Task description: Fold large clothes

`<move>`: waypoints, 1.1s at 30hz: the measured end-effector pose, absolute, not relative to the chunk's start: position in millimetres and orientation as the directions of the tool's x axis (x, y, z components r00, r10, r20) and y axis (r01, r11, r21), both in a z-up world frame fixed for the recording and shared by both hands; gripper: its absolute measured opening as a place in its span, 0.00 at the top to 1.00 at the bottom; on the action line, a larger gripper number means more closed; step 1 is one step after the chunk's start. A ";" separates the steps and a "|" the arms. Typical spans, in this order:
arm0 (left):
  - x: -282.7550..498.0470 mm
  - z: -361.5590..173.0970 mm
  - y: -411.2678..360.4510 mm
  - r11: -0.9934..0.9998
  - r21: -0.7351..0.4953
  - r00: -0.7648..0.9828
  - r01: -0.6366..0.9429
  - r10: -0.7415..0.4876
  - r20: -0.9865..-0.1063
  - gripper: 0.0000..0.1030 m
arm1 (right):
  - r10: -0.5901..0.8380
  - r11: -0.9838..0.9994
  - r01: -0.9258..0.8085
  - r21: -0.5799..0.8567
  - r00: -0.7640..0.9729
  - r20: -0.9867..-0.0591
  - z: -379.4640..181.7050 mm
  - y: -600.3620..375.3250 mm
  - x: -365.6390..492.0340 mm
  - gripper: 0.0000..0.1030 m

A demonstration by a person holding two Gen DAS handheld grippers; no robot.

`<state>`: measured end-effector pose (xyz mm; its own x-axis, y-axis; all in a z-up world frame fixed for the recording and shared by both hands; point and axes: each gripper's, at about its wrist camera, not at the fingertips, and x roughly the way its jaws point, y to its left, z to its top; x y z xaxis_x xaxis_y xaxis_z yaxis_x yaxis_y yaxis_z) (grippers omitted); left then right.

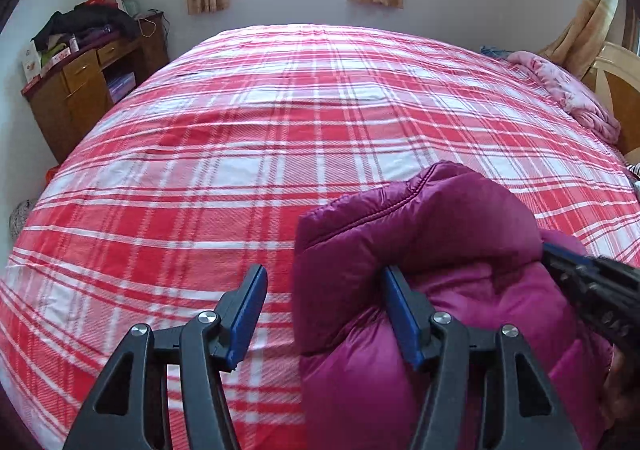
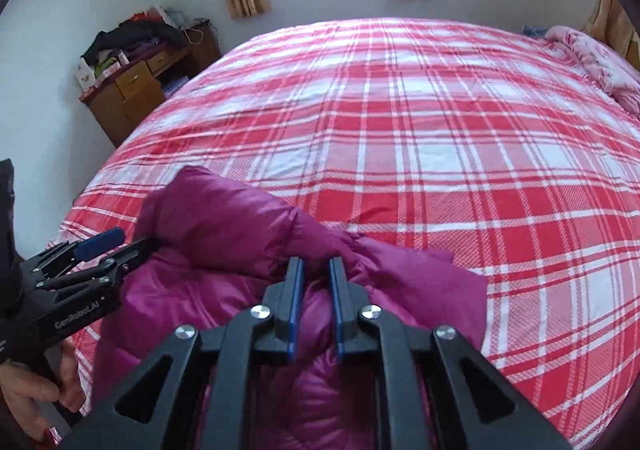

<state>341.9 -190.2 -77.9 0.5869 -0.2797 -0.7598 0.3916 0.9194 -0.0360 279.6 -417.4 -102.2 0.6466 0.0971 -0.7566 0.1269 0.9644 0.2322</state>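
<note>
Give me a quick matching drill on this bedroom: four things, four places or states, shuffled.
Things:
1. magenta puffer jacket
2. left hand-held gripper
3. wooden desk
4. pink quilt

Places or states:
A. against the wall left of the bed
B. bunched at the bed's far right edge
C. jaws apart
D. on the plaid bedspread, pinched by the right hand-held gripper

Pairs: 1-D, 2-C, 3-A, 4-B
</note>
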 end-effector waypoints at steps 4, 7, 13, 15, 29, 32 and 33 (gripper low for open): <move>338.2 -90.5 -200.0 0.915 -0.006 0.635 0.404 -0.286 -0.718 0.40 | 0.110 0.954 0.135 0.267 0.670 -0.734 -118.9 -424.6 276.4 0.88; 342.4 -101.0 -203.0 0.920 -0.027 0.633 0.391 -0.291 -0.717 0.38 | 0.151 0.934 0.141 0.329 0.676 -0.721 -125.3 -436.0 275.0 0.91; 350.0 -97.3 -187.3 0.888 -0.135 0.542 0.439 -0.381 -0.749 0.37 | 0.167 0.933 0.130 0.335 0.668 -0.725 -108.7 -435.3 263.9 0.87; 350.3 -93.1 -159.2 0.857 -0.275 0.466 0.436 -0.476 -0.746 0.37 | 0.197 0.898 0.144 0.416 0.714 -0.672 -91.9 -447.5 239.0 0.68; 299.3 -95.4 -138.7 0.641 -0.662 0.273 0.388 -0.766 -0.581 0.12 | 0.329 0.810 0.106 0.577 0.733 -0.595 -121.4 -460.0 158.0 0.06; 291.8 -96.3 -156.1 0.670 -0.597 0.290 0.441 -0.736 -0.612 0.05 | 0.322 0.823 0.096 0.560 0.732 -0.600 -122.8 -455.9 160.5 0.07; 290.8 -97.6 -162.6 0.679 -0.572 0.289 0.461 -0.724 -0.626 0.03 | 0.327 0.822 0.092 0.562 0.731 -0.599 -123.5 -455.7 160.9 0.09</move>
